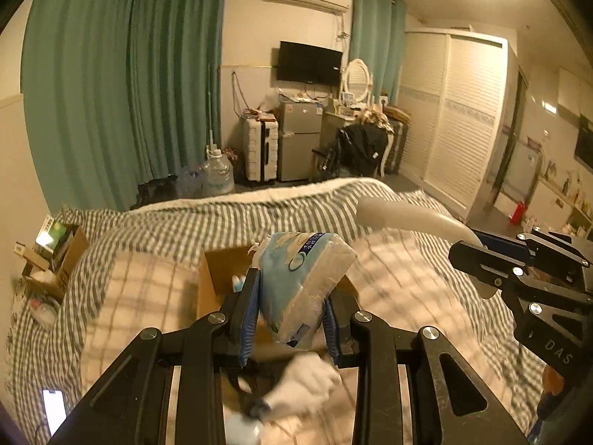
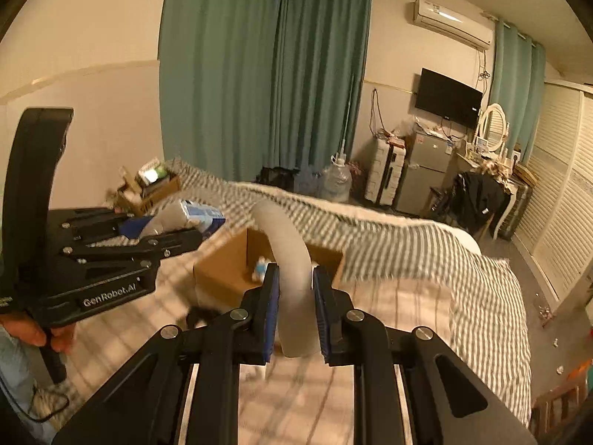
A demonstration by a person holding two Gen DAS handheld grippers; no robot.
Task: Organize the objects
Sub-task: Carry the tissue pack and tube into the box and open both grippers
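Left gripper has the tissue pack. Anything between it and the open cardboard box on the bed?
Nothing visible. The left gripper holds the blue-and-white plastic tissue pack right over the open brown cardboard box. The curved grey-white tube in the right gripper hangs over that opening too and could crowd the drop.

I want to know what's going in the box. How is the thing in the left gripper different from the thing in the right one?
The tissue pack in the left gripper is a blue and white block in crinkly plastic wrap; the curved grey piece in the right gripper is plain, smooth and bent like an arch. The pack is wide and chunky, the grey piece long and narrow. Both are gripped above the open cardboard box on the bed.
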